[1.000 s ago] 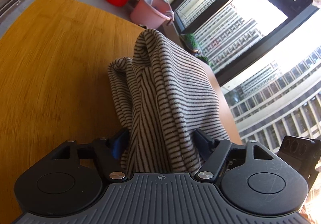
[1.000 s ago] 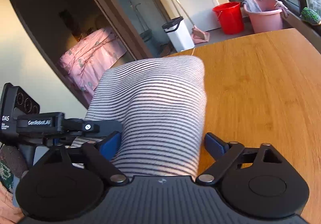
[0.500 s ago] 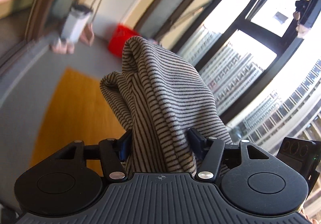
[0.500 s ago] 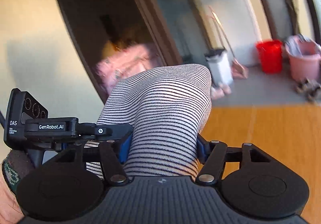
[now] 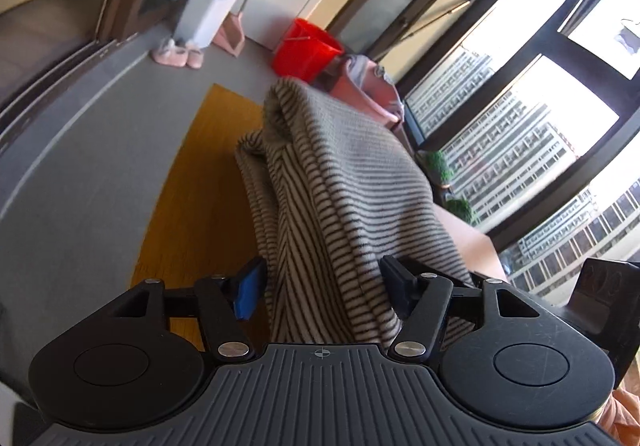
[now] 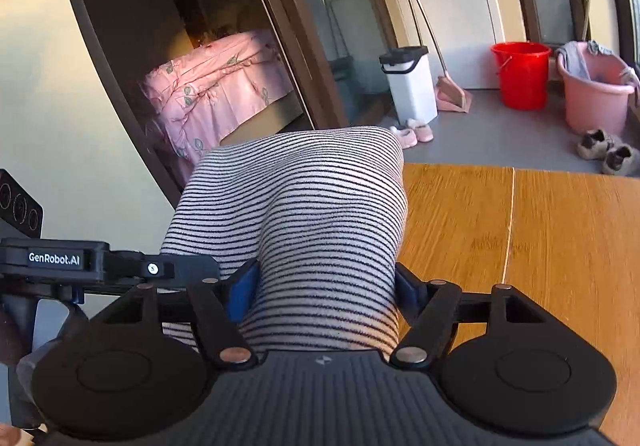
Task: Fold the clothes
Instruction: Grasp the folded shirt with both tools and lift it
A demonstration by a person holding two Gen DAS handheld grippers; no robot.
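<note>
A: Left claw (image 5: 322, 288)?
B: Clamped on the striped cloth (image 5: 336, 182). Fabric bunched between both fingers, rising in a fold ahead of the camera, lifted off the wooden desk (image 5: 200, 186).

A: Right claw (image 6: 322, 286)?
B: Same, gripping the striped cloth (image 6: 304, 206), which fills the gap between the fingers and humps up in front. It hangs over the desk (image 6: 560, 246) near its far edge; cannot tell if any part touches the wood.

A: Beyond the desk?
B: Grey floor past the far edge. Red bucket (image 6: 520, 74) beside a pink tub (image 6: 596, 94), white bin (image 6: 410, 82) with a pink dustpan (image 6: 454, 94) next to it, pink slippers (image 6: 412, 134) near the bin, a darker pair of shoes (image 6: 604, 152) by the tub

A: Left view background?
B: Tall windows (image 5: 520, 118) off the desk's right side, bucket (image 5: 306, 48) and bin (image 5: 206, 12) at the far wall
</note>
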